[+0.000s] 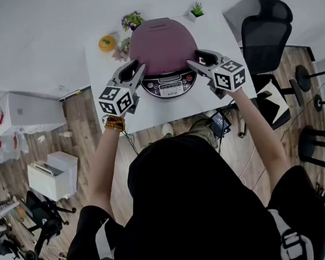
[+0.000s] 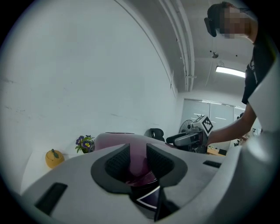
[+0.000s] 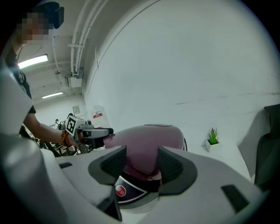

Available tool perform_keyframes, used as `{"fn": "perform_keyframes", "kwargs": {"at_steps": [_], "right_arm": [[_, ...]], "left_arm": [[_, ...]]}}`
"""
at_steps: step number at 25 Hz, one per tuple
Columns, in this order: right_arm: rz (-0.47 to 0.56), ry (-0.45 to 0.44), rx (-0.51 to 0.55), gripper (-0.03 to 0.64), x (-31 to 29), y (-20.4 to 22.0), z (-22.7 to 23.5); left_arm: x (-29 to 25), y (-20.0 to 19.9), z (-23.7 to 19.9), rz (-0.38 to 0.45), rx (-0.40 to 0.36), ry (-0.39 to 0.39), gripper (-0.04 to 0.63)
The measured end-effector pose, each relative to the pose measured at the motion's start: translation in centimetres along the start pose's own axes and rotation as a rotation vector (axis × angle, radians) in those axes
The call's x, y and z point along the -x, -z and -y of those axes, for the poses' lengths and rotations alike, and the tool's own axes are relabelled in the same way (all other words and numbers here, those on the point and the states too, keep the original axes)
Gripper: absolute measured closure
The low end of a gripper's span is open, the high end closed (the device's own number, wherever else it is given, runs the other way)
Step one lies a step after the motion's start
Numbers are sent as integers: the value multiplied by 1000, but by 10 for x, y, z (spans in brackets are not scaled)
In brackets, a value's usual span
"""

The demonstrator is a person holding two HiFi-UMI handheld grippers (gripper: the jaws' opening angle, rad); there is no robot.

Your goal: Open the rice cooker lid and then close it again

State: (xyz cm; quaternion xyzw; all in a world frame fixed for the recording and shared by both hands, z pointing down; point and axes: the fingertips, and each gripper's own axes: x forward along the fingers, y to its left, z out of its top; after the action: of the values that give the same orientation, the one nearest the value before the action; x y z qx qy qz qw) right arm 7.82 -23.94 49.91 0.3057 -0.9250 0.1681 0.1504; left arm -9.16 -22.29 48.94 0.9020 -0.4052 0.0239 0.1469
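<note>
The rice cooker [image 1: 167,69] stands on the white worktop [image 1: 149,112], towards 12 o'clock in the head view. Its front-to-back axis runs from 12 to 6 o'clock. The control panel [image 1: 171,86] faces the person at 6, and the back end lies at 12. The mauve lid [image 1: 163,43] lies down over the body, dome upward; whether it is latched I cannot tell.

The left tool [image 1: 140,71] sits at about 8 o'clock of the lid, by its front edge, and points inward towards 2 o'clock. In the left gripper view the left tool [image 2: 138,159] has its jaws apart. The lid [image 2: 120,142] shows in the gap beyond them, with neither pad pressing on it.

The right tool [image 1: 193,61] sits at about 4 o'clock of the lid and points inward towards 10 o'clock. In the right gripper view the right tool [image 3: 142,162] also has its jaws apart. The lid's [image 3: 148,140] rounded front fills the space between the pads, and there is no clear contact.

Along the worktop's far edge stand a yellow fruit-shaped ornament [image 1: 107,43] at 10 o'clock of the cooker, a pot of flowers [image 1: 132,21] at 11 and a small green plant [image 1: 196,10] at 1. A black chair [image 1: 264,31] stands off the worktop at 3 o'clock.
</note>
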Motion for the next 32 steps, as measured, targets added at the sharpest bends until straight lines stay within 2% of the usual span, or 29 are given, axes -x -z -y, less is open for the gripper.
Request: {"fn": "perform_keyframes", "kwargs": {"at_steps": [24,28,32], "right_arm": [[-102,22,63,408,-6,26,0],[-142,32,77,408,-8,30,1],[-191,36,101,411,-10,35,1]], "left_arm": [[-2,24,-3,-76,-53,-30,503],[-2,27,-10,-94,-50,-51,525],[-3,32,-11,-126,-87,-54,532]]}}
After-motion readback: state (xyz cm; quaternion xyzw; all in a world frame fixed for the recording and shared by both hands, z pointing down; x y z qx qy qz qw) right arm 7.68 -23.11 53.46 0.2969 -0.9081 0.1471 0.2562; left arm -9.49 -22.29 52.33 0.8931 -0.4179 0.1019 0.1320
